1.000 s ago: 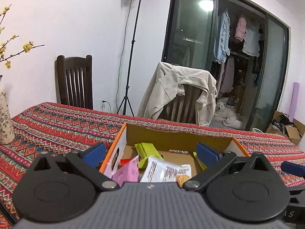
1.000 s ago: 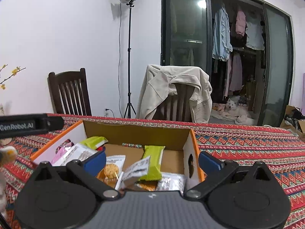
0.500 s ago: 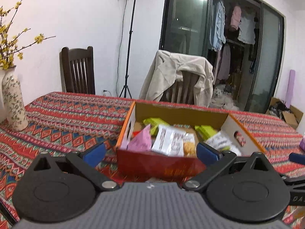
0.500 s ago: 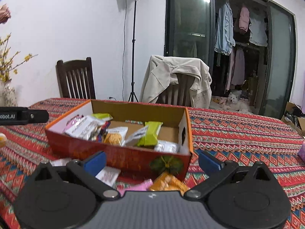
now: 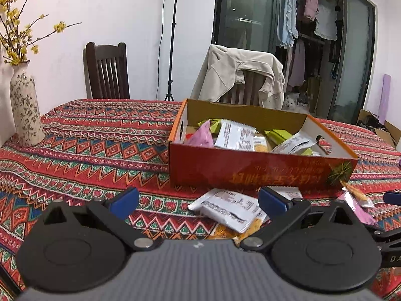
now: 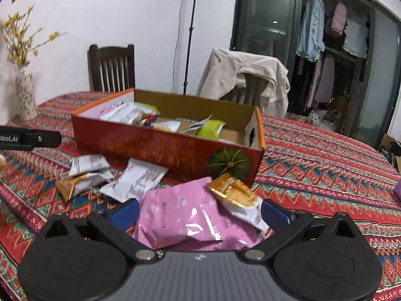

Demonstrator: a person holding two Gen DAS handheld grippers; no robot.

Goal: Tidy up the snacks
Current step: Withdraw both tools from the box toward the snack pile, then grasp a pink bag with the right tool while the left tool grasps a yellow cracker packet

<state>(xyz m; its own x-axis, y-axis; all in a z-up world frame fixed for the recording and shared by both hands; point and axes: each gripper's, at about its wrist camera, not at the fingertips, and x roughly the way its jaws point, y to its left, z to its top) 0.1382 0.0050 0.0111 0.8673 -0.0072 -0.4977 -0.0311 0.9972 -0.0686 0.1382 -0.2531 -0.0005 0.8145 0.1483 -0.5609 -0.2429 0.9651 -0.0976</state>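
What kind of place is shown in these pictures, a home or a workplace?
Most likely a home dining area: a table under a red patterned tablecloth, dark wooden chairs, one draped with a beige jacket, and clothes hanging behind glass sliding doors.

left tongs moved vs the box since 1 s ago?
Yes. The left tongs backed away from the snack box: earlier only its inside showed, now its whole front wall and packets on the tablecloth show.

Left tongs spread wide, holding nothing, right tongs likewise wide apart, both level, pointing forward
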